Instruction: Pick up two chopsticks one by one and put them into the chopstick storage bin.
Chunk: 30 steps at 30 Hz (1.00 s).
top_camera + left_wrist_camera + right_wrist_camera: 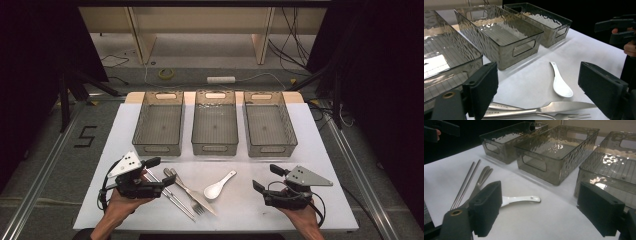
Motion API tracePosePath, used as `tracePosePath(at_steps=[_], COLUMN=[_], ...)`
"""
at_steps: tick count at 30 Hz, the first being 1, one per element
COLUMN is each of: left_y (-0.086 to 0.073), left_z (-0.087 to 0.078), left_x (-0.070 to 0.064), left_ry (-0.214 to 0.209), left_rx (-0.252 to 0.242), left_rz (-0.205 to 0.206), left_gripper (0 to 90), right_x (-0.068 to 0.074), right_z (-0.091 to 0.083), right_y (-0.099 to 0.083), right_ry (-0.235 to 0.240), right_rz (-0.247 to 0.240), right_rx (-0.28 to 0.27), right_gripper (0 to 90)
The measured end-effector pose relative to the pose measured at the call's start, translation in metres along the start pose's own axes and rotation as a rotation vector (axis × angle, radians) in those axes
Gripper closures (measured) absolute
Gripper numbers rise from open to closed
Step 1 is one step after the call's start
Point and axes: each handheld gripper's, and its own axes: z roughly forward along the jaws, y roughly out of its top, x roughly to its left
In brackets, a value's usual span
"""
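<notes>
Here the left gripper (pixel 156 175) sits at the near left of the white table (pixel 320 150), held in a hand (pixel 121 202) that comes in from the bottom edge. Its jaws stand wide apart with nothing between them, and in the left gripper view they frame the cutlery from either side. Just beside that gripper, partly under its jaws in the high view, lie two metal chopsticks (pixel 172 197), side by side and slanting toward the near edge. Next to them, to the right, a table knife (pixel 192 192) and a fork (pixel 196 205) lie close together on the same slant; in the left gripper view the knife's (pixel 564 106) serrated blade lies just above the fork's tines (pixel 574 116). A white ceramic soup spoon (pixel 218 186) rests a little further right, apart from the knife, bowl toward the person and handle pointing to the far right. Behind all this, three clear grey plastic bins stand in a row across the table: the left bin (pixel 159 122), the middle bin (pixel 215 121) and the right bin (pixel 270 122), each with a handle cut-out in its end wall. At the near right, the right gripper (pixel 265 177) rests in the other hand (pixel 302 217), well apart from the spoon. Its jaws are also spread wide and hold nothing.
</notes>
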Motion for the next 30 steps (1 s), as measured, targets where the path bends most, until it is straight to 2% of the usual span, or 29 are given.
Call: tracePosePath(at_steps=[7,10,12,15,17,18,23,25,30], left_y=[0.008,0.013,0.017,0.023,0.026,0.028,0.035,0.036,0.034], left_z=[0.002,0.004,0.006,0.011,0.015,0.018,0.026,0.03,0.035], left_x=[0.003,0.003,0.004,0.007,0.009,0.011,0.018,0.021,0.025], left_ry=[-0.008,-0.013,-0.016,-0.005,-0.004,-0.009,-0.021,-0.038,-0.059], left_rx=[0.055,0.107,0.155,0.24,0.294,0.341,0.49,0.569,0.674], left_rz=[0.018,0.05,0.07,0.129,0.151,0.17,0.23,0.26,0.291], left_gripper=[16.0,16.2,16.4,17.2,17.5,17.5,19.2,19.8,23.2], right_x=[-0.002,-0.002,-0.002,-0.002,-0.002,-0.003,-0.003,-0.003,-0.003], right_z=[-0.001,-0.001,-0.001,0.0,0.0,0.0,0.0,0.001,0.003], right_y=[0.0,0.0,0.0,0.0,0.0,0.0,0.0,0.0,-0.001], right_ry=[-0.003,-0.001,-0.001,0.001,0.003,0.003,0.005,0.01,0.02], right_rz=[0.006,0.009,0.009,0.009,0.011,0.011,0.014,0.017,0.007], right_rx=[0.001,0.001,0.004,0.005,0.004,0.003,0.008,0.013,0.025], right_gripper=[21.1,21.2,21.3,21.3,21.5,21.5,21.6,21.6,21.6])
